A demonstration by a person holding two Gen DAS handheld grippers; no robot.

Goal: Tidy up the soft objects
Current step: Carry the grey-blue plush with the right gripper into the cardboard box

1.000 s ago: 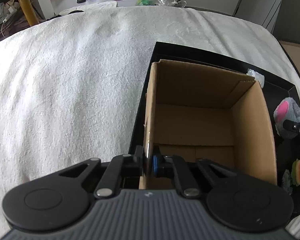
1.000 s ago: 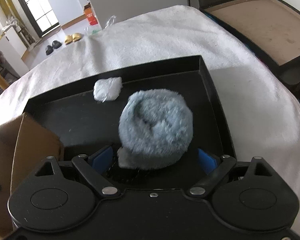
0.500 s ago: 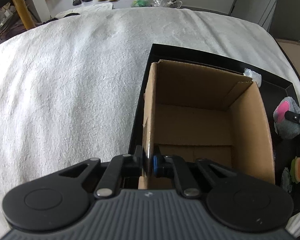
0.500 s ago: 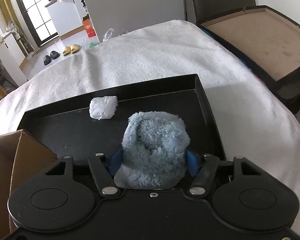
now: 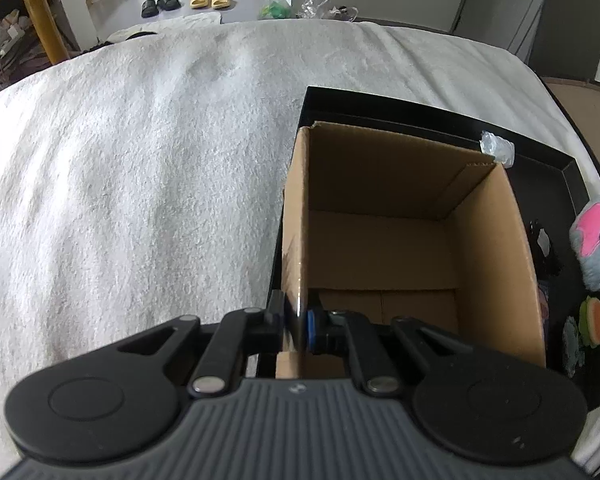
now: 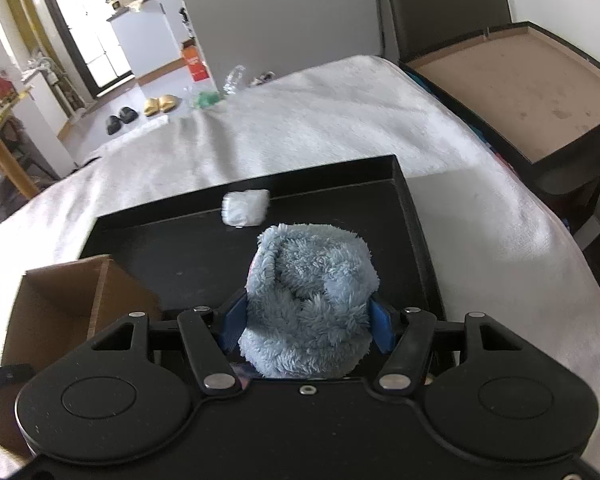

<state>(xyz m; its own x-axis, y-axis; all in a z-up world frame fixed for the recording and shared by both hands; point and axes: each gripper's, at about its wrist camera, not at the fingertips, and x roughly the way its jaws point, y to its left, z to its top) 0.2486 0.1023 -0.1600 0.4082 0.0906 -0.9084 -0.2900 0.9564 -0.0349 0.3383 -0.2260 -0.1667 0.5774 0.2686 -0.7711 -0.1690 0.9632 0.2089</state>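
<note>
- Firmly, the left gripper [image 5: 300, 326] is clamped on the near left wall of the cardboard box [image 5: 496, 248], which stands in the black tray [image 6: 412, 216].
- Its partner, the right gripper [image 6: 306, 322], squeezes the blue plush toy [image 6: 310, 300] between blue pads, raised above the tray floor.
- A white wad [image 6: 245, 208] lies by the tray's far wall.
- White towel [image 5: 140, 160] covers the bench.
</note>
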